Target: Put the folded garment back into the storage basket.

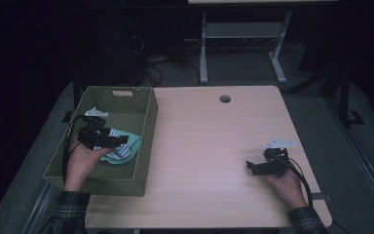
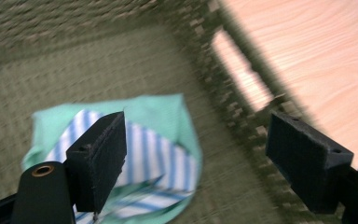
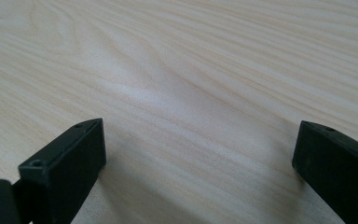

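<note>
A: Which step? 
B: Release, I'd judge: the left hand-held gripper (image 1: 121, 140) stands wide, nothing gripped, the folded cloth (image 2: 135, 154) just beneath it in the basket (image 1: 146, 119).
A: Next? 
B: Lifting clear. The right hand-held gripper (image 1: 249, 167) gapes empty over the counter (image 1: 209, 146).

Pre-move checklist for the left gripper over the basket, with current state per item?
1. Left gripper open, nothing between the jaws: ok.
2. Cloth lying on the basket floor, free of the pads: ok.
3. Cloth fully inside the basket, not draped over the rim: ok.
4. Basket fully on the table: not ok, its left side overhangs the edge.
5. Right gripper open, parked on bare table away from the basket: ok.
6. Cable clear of the basket rim: cannot tell.
</note>
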### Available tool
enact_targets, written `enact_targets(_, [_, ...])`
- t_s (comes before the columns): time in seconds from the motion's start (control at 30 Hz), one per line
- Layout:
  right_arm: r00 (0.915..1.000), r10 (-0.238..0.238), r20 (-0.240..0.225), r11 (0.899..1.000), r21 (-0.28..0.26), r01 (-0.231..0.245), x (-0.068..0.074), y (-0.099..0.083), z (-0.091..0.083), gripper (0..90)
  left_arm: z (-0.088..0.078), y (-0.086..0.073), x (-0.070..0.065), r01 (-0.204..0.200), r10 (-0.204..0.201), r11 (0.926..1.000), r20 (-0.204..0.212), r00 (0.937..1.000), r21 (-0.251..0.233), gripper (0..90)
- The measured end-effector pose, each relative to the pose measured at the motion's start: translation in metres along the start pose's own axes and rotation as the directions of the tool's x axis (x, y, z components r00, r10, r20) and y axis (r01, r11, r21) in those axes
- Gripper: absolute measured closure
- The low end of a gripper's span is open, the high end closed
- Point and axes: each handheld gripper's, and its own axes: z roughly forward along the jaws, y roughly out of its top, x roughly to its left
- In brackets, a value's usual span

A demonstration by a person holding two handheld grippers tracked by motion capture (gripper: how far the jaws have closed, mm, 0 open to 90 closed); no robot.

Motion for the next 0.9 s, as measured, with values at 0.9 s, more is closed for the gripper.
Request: enact_targets(0.9, [1.0000,-0.001,-0.003,1.000,0.000,0.001,0.000,0.000,0.000,2.2,0.048,0.030,-0.122,-0.160,0.172,0.9845,0.209,0.9627,-0.071,19.9])
